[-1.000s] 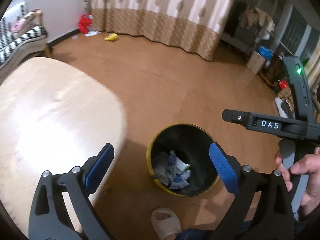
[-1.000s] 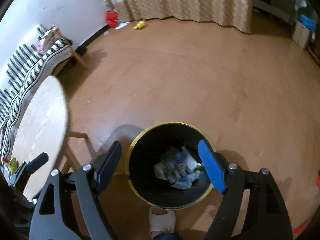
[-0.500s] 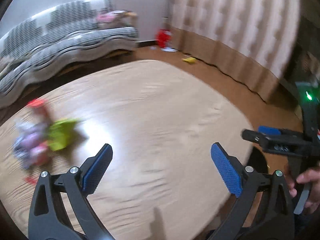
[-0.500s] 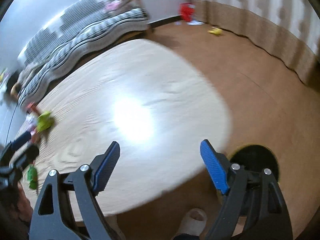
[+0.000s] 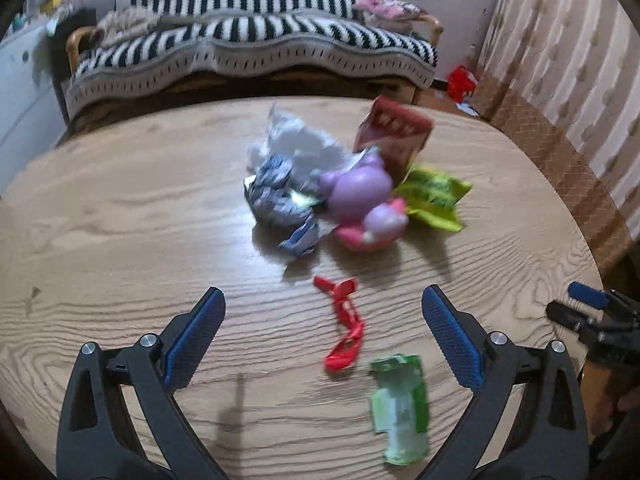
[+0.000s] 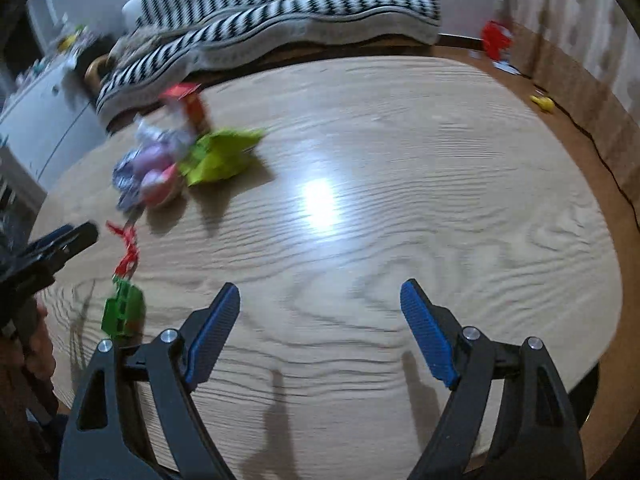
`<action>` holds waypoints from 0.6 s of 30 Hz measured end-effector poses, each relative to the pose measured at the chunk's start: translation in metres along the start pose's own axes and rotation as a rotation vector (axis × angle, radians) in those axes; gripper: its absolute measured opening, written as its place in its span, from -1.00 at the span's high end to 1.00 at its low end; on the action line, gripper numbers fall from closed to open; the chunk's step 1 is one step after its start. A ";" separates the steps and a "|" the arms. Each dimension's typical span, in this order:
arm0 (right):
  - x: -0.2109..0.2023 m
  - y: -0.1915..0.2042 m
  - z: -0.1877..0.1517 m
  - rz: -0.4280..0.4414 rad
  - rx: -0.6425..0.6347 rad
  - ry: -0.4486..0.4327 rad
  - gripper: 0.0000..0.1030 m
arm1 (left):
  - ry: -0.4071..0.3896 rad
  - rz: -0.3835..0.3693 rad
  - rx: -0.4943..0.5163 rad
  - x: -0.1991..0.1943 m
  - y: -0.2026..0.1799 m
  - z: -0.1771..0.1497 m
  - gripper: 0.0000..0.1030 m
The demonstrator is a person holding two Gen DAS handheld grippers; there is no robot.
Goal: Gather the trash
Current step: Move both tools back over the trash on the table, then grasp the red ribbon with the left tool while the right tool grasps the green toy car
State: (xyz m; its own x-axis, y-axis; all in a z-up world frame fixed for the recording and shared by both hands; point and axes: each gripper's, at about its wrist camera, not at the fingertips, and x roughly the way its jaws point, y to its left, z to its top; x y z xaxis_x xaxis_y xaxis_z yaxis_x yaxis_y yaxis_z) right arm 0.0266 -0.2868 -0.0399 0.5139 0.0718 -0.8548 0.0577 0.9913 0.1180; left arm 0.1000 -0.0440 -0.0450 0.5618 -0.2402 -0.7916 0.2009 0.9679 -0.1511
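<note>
A heap of trash lies on the round wooden table (image 5: 120, 240): white crumpled paper (image 5: 300, 144), a silver-blue wrapper (image 5: 280, 204), a red carton (image 5: 394, 132), a purple and pink plastic toy (image 5: 364, 200) and a lime-green bag (image 5: 436, 196). Nearer lie a red strip (image 5: 344, 320) and a pale green wrapper (image 5: 400, 404). My left gripper (image 5: 320, 328) hovers open over the red strip, holding nothing. My right gripper (image 6: 320, 328) stands open over bare tabletop (image 6: 400, 200), with the heap (image 6: 160, 160), red strip (image 6: 126, 248) and green wrapper (image 6: 122, 312) to its left.
A sofa with a black-and-white striped cover (image 5: 248, 44) stands behind the table. Curtains (image 5: 568, 80) hang at the right, with a red object (image 5: 460, 80) on the floor below them. A yellow item (image 6: 542, 103) and a black cable (image 6: 600, 160) lie on the floor.
Both grippers have swung from above the black bin on the floor across to over the table. The trash heap is now in front of the left gripper. Both stayed open.
</note>
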 end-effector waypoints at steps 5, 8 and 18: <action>0.021 0.031 -0.009 0.018 -0.047 0.046 -0.55 | 0.037 0.011 0.025 0.028 -0.004 -0.009 -0.85; 0.025 0.038 -0.012 0.034 -0.046 0.052 -0.55 | 0.043 0.027 0.059 0.039 -0.010 -0.011 -0.80; 0.030 0.061 -0.014 0.097 -0.045 0.071 -0.55 | 0.022 0.047 0.083 0.039 -0.006 -0.011 0.84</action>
State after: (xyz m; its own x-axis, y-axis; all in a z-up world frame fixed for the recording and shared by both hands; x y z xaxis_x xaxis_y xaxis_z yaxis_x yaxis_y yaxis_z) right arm 0.0338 -0.2223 -0.0653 0.4530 0.1734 -0.8745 -0.0286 0.9832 0.1801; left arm 0.1117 -0.0582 -0.0820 0.5545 -0.1924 -0.8097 0.2412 0.9683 -0.0649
